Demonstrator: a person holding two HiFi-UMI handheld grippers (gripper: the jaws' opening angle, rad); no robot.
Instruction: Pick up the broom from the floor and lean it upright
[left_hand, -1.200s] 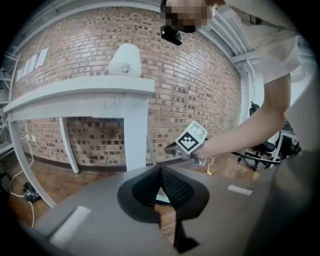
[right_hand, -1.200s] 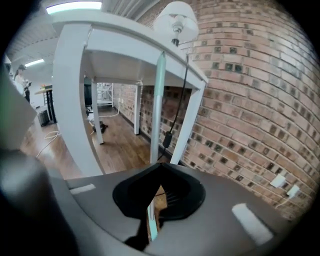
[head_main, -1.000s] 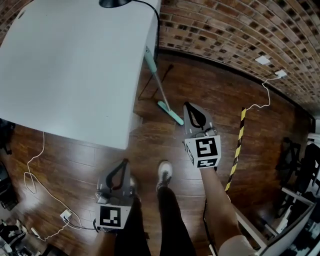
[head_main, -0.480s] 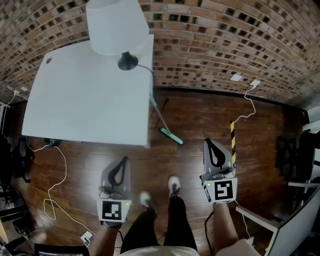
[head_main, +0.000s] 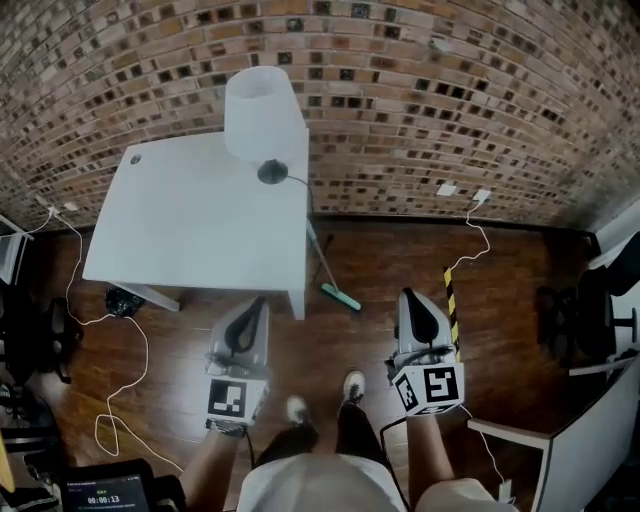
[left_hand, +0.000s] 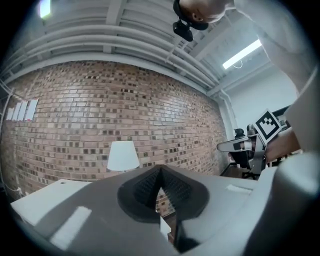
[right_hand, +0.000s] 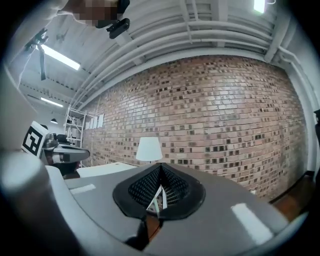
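Keeping left tongs (head_main: 254, 303) and right tongs (head_main: 412, 297) shut and empty, we should check the broom (head_main: 322, 262) leans steadily against the counter's (head_main: 190, 225) right edge.

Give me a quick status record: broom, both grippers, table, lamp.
broom: teal head on the wood floor, handle slanting up beside the table's right edge; its top support cannot be made out
left gripper: shut, empty, apart from the broom
right gripper: shut, empty, apart from the broom
table: white, against the brick wall
lamp: white shade, dark base, on the table's far right corner
task: broom up off the floor except its head, held by neither gripper
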